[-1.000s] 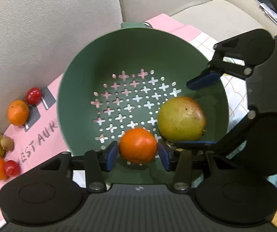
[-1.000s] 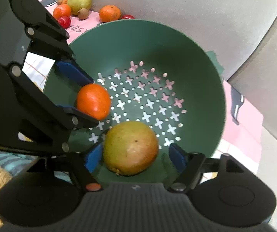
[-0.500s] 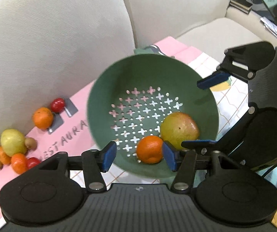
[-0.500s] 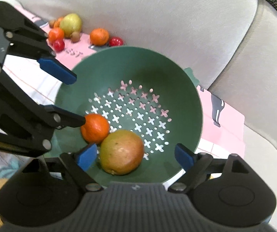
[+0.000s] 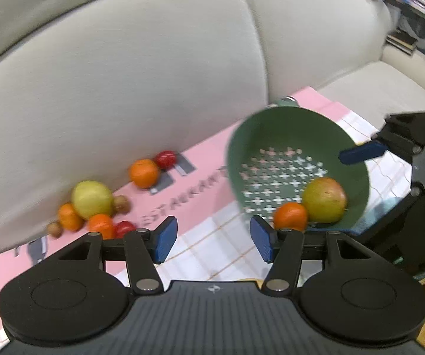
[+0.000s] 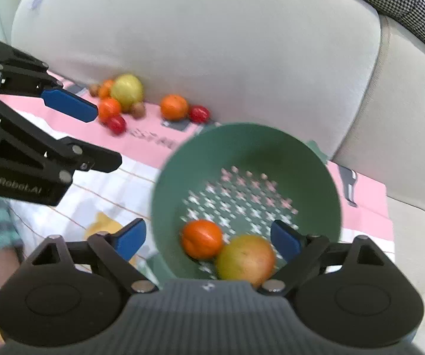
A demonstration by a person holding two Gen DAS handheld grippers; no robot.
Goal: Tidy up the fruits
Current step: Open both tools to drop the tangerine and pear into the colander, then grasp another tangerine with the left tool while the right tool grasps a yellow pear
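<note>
Green perforated plastic colander (image 5: 298,148) is sitting ahead and to the right of the left tool (image 5: 213,238), on a pink-and-white printed cloth (image 5: 206,245) spread over a beige sofa seat. It is holding a small round orange (image 5: 290,216) and a larger yellow-green fruit with a red blush (image 5: 324,199), both resting touching at the low near side of the bowl.

Left tool: jaws spread wide, nothing between them, pointing between the colander and the loose pile. Right tool (image 6: 209,239): also gaping and empty, hanging just over the colander's near rim.

Loose fruit ahead-left of the left tool, pushed against the sofa back cushion (image 5: 123,88), probably because the soft seat slopes there: a yellow pear-like fruit (image 5: 91,199), small oranges, red cherry-like fruits and brown nut-like ones; a lone orange (image 5: 143,173) and red fruit (image 5: 166,159) lie nearer the colander.

Judgement: two fruits are collected; the pile is next, likely for the left tool.
</note>
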